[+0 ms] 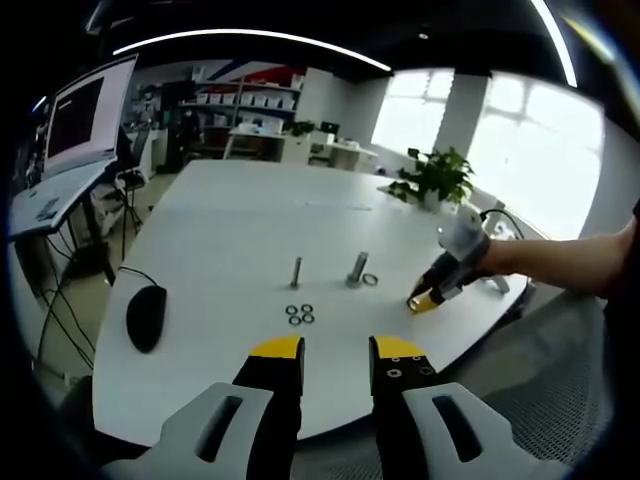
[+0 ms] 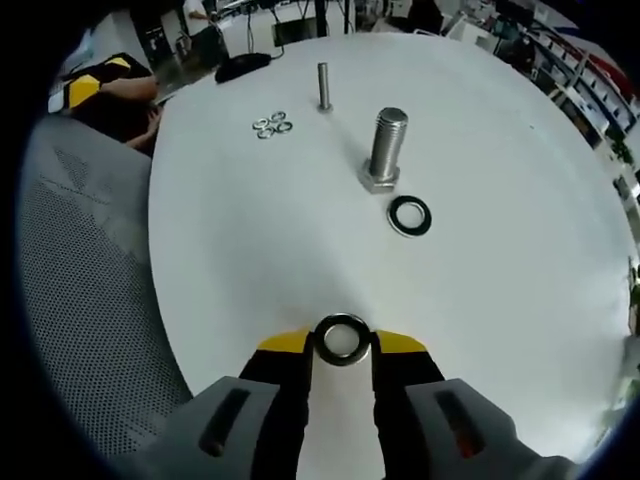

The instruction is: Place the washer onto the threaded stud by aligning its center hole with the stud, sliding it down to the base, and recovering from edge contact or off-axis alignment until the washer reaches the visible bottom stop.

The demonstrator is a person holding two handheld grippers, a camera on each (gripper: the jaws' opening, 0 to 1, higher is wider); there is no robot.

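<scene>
The right gripper [image 2: 341, 345] pinches a large washer [image 2: 341, 339] between its yellow-tipped jaws, so the pickup looks done. Ahead of those jaws, well apart, the thick threaded stud [image 2: 386, 146] stands upright on the white table [image 2: 520, 250], its shaft bare; a second large washer [image 2: 409, 215] lies flat just beside its base. Carrying over, aligning the hole and sliding down to the base all appear still to do. The left gripper [image 1: 335, 355] hangs with jaws spread and empty; ahead of them lie four small washers [image 1: 300, 314] and a thin stud [image 1: 296, 272].
</scene>
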